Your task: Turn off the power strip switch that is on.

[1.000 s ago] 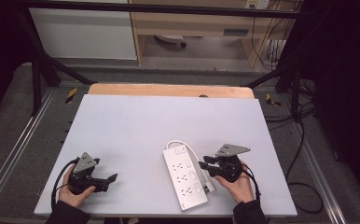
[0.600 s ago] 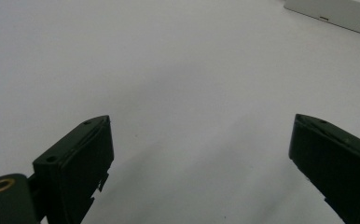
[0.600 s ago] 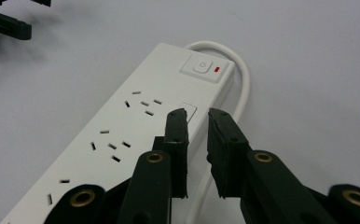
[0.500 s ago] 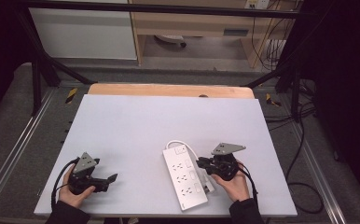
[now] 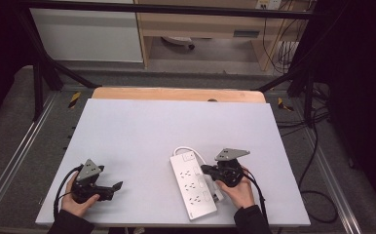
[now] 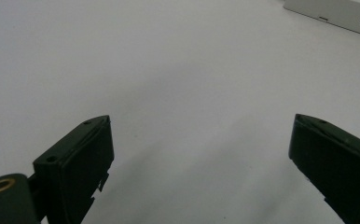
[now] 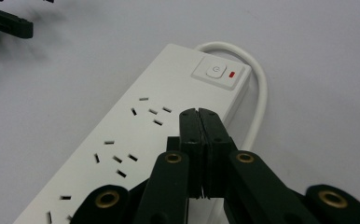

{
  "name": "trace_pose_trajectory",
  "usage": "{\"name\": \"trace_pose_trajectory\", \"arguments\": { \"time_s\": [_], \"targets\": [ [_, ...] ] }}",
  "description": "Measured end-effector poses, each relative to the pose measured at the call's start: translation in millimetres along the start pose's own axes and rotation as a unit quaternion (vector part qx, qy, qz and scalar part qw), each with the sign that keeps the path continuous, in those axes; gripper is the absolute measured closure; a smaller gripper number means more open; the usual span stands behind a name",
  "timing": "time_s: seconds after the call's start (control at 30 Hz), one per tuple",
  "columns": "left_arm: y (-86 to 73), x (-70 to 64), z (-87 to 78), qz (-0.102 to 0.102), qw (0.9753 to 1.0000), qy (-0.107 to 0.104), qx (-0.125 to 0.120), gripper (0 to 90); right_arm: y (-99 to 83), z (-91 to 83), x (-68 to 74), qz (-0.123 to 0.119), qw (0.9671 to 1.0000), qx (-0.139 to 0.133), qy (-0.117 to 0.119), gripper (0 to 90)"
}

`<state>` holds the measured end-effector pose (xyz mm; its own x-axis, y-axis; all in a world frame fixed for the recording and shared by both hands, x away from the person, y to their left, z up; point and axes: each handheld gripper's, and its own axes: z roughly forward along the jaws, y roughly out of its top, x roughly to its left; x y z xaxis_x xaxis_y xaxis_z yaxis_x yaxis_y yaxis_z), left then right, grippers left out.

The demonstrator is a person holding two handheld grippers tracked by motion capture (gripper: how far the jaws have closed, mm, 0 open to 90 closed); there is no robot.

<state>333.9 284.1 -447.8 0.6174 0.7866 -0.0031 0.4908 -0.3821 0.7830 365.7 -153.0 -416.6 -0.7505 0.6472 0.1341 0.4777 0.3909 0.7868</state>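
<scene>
A white power strip (image 5: 192, 184) with several sockets lies on the table's front right, its white cable (image 5: 190, 150) looping at the far end. Its switch (image 7: 220, 73) with a red light sits at that end. My right gripper (image 5: 205, 169) is shut with nothing between its jaws, tips (image 7: 199, 113) hovering over the strip's right edge, short of the switch. My left gripper (image 5: 118, 185) rests at the front left, open, its jaws wide apart over bare table (image 6: 201, 126). A corner of the power strip (image 6: 336, 14) shows at the top right of the left gripper view.
The white tabletop (image 5: 176, 126) has a wooden strip (image 5: 176, 94) along its far edge. Metal frame rails (image 5: 15, 161) run along both sides. Cables (image 5: 317, 146) trail on the floor to the right. The left gripper's jaw (image 7: 10, 23) shows far off in the right gripper view.
My right gripper has shifted a little left, over the strip's edge. The left gripper has stayed in place.
</scene>
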Motion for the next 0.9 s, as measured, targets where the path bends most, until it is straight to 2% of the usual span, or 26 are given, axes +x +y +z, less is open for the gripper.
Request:
{"name": "trace_pose_trajectory", "arguments": {
  "time_s": [0.9],
  "targets": [
    [0.0,0.4,-0.1,0.001,1.0,0.0,0.0,6.2,-0.1,23.1,5.1,-0.005,0.9997,0.023,0.008,90.0]
  ]
}}
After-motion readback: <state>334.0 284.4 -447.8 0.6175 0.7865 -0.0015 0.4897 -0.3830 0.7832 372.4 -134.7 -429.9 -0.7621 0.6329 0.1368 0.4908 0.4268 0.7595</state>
